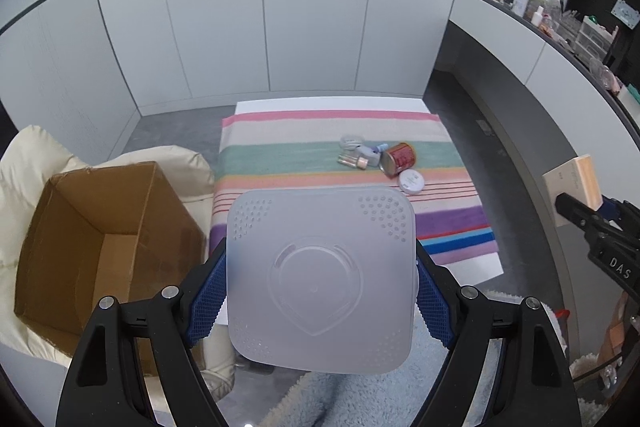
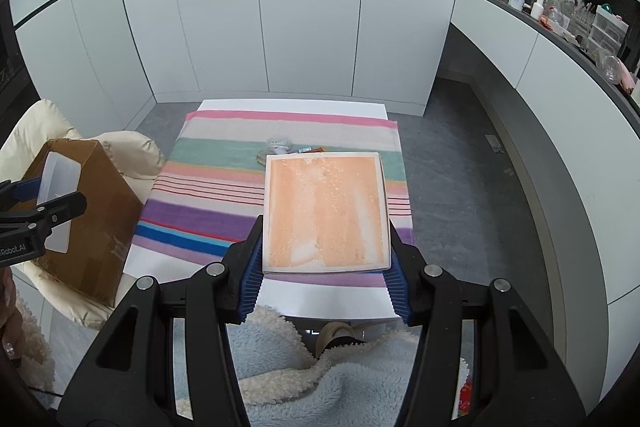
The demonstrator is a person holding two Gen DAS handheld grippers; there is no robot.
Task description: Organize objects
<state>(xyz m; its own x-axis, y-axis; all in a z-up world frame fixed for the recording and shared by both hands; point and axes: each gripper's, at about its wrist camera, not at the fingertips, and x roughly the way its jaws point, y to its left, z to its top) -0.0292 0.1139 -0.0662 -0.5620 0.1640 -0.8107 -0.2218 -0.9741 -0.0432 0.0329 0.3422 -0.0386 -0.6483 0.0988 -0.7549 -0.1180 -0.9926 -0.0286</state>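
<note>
Left wrist view: the left tool [image 1: 320,291] clamps a frosted plastic lid [image 1: 320,279] by its side edges, held above the striped worktop [image 1: 280,163] beside the cardboard box [image 1: 100,247] on the left. The lid looks smooth, so it could slip out. The right tool [image 2: 326,267] likewise grips an orange box [image 2: 325,215] over the worktop.

The left gripper [image 1: 320,291] clamps a frosted plastic lid [image 1: 320,279]; beyond it, a red can [image 1: 399,157] lies near the striped bench's [image 1: 280,163] right edge.
</note>
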